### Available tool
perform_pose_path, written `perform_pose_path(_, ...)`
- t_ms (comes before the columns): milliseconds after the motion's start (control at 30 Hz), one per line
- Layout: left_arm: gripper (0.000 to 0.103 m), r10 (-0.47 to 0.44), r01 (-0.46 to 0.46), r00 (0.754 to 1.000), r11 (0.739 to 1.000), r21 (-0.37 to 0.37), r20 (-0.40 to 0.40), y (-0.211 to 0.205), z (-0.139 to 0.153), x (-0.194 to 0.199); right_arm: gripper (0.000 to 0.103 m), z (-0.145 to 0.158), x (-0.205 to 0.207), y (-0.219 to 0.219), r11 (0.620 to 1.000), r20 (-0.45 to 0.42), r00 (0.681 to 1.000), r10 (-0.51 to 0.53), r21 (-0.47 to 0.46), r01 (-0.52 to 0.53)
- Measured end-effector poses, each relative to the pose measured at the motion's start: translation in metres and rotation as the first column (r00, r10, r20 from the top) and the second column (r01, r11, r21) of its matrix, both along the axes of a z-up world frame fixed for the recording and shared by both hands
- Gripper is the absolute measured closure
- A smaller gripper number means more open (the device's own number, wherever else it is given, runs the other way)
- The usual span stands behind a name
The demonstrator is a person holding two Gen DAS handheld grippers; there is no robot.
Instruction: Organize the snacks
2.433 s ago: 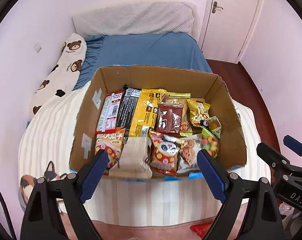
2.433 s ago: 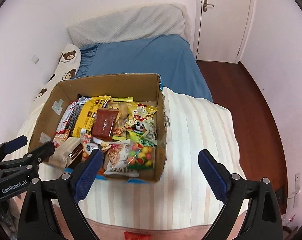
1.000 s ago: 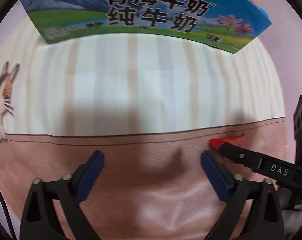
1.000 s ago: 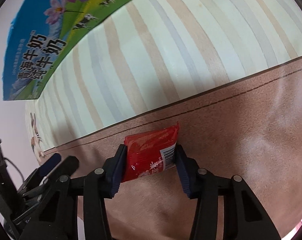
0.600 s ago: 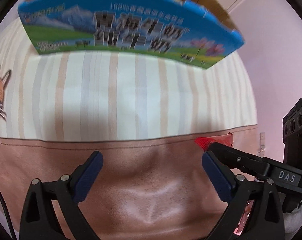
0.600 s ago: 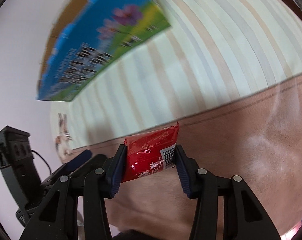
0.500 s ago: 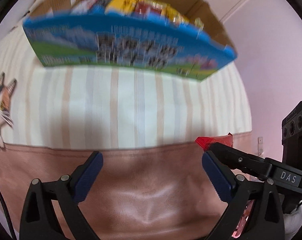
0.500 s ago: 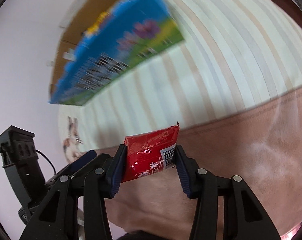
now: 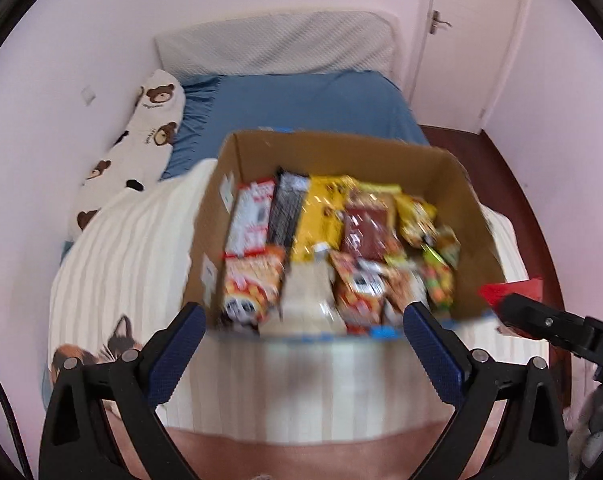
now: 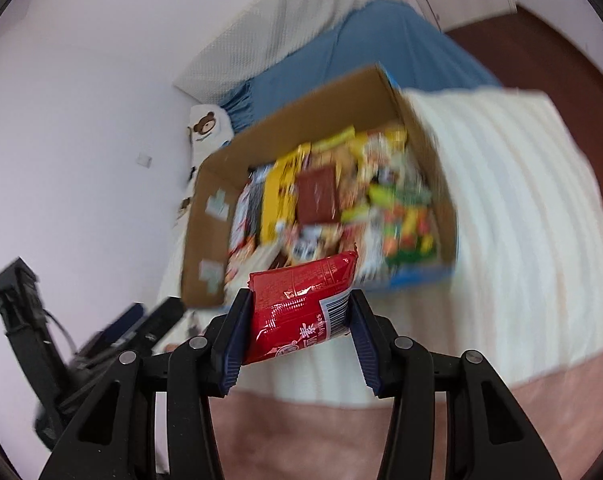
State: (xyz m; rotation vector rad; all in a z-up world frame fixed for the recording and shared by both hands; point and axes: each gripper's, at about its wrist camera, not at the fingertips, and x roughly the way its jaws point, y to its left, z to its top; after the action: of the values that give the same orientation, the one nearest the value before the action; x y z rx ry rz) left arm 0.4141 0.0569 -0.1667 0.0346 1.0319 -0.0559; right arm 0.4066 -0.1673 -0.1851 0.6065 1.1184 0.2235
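Right gripper (image 10: 297, 312) squeezes a red pack (image 10: 301, 304) tight, up in the air just in front of the box (image 10: 425, 136). Left gripper (image 9: 301, 344) is wide apart and holds nothing. To do this well, I think the pack should go over the box's near wall, down onto the snacks (image 9: 333, 248), then be let go. Its white words are too cut off to read. Snack labels in the box are too blurry.

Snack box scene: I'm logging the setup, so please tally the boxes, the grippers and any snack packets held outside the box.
cardboard box: 1
grippers, left gripper and right gripper: 2
red snack packet, clamped in the right gripper: 1
Total: 4
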Motion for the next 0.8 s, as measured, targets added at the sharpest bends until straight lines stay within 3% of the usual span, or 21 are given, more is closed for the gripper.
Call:
perform_pose_path(100, 0.002, 0.024, -0.024, 0.999, 1.000, -0.002, -0.022, 0.006, -0.010, 0.025, 0.053, -0.001, 0.027, -0.002, 0.996, -0.001, 1.000, 0.014, -0.084, -0.014)
perform_pose_path(233, 0.002, 0.050, -0.047, 0.998, 0.997, 0.068, -0.045, 0.004, -0.028, 0.043, 0.052, -0.021, 0.050, 0.003, 0.982, -0.041, 0.999, 0.032, -0.184, -0.039)
perform_pose_path(400, 0.002, 0.061, -0.054, 0.990, 0.997, 0.057, -0.127, 0.002, -0.056, 0.056, 0.050, -0.053, 0.061, 0.008, 0.973, -0.110, 0.993, 0.050, -0.217, -0.073)
perform_pose_path(533, 0.002, 0.049, -0.038, 0.987, 0.997, 0.073, -0.150, -0.001, -0.068, 0.058, 0.018, -0.067, 0.061, 0.011, 0.952, -0.150, 0.987, 0.057, -0.289, -0.099)
perform_pose_path(600, 0.002, 0.047, -0.034, 0.986, 0.996, 0.081, -0.160, -0.002, -0.071, 0.059, 0.015, -0.067, 0.060, 0.013, 0.934, -0.143, 0.988, 0.062, -0.340, -0.108)
perform_pose_path(667, 0.002, 0.045, -0.032, 0.986, 0.996, 0.081, -0.163, -0.002, -0.071, 0.059, 0.006, -0.064, 0.061, 0.015, 0.916, -0.144, 0.988, 0.058, -0.385, -0.110)
perform_pose_path(800, 0.002, 0.041, -0.027, 0.987, 0.996, 0.091, -0.156, -0.002, -0.067, 0.057, 0.006, -0.055, 0.060, 0.016, 0.893, -0.109, 0.992, 0.060, -0.439, -0.102)
